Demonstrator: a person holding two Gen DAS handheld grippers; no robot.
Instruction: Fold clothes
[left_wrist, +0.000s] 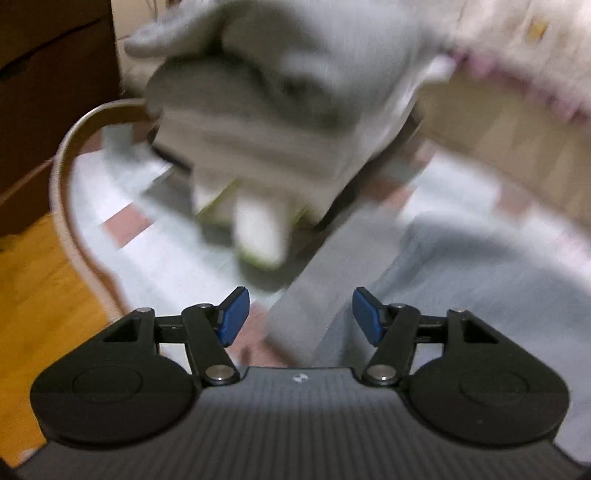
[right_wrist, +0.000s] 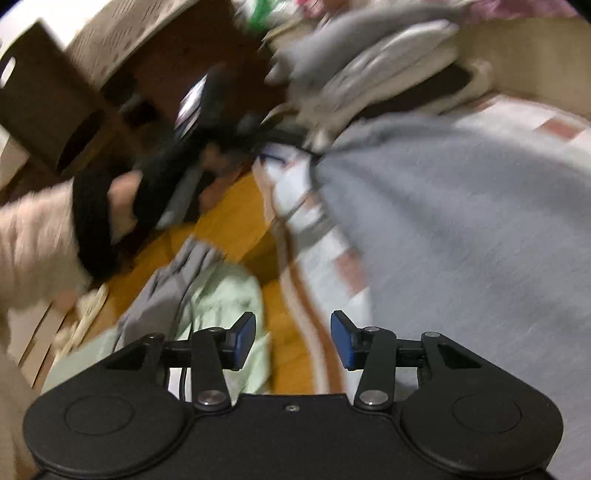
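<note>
A grey garment (right_wrist: 461, 221) lies spread on a white blanket with pink and grey patches (right_wrist: 321, 254); in the left wrist view it (left_wrist: 461, 280) lies low at the right. A stack of folded grey and white clothes (left_wrist: 280, 110) stands ahead; it also shows in the right wrist view (right_wrist: 369, 70). My left gripper (left_wrist: 299, 317) is open and empty above the blanket (left_wrist: 147, 251). My right gripper (right_wrist: 293, 341) is open and empty over the blanket's edge. Both views are blurred by motion.
Orange wooden floor (left_wrist: 37, 295) lies left of the blanket. Dark wooden furniture (left_wrist: 48, 92) stands at the far left. A pale green cloth (right_wrist: 221, 295) lies on the floor. The person's sleeved arm and hand with the other gripper (right_wrist: 129, 192) is at the left.
</note>
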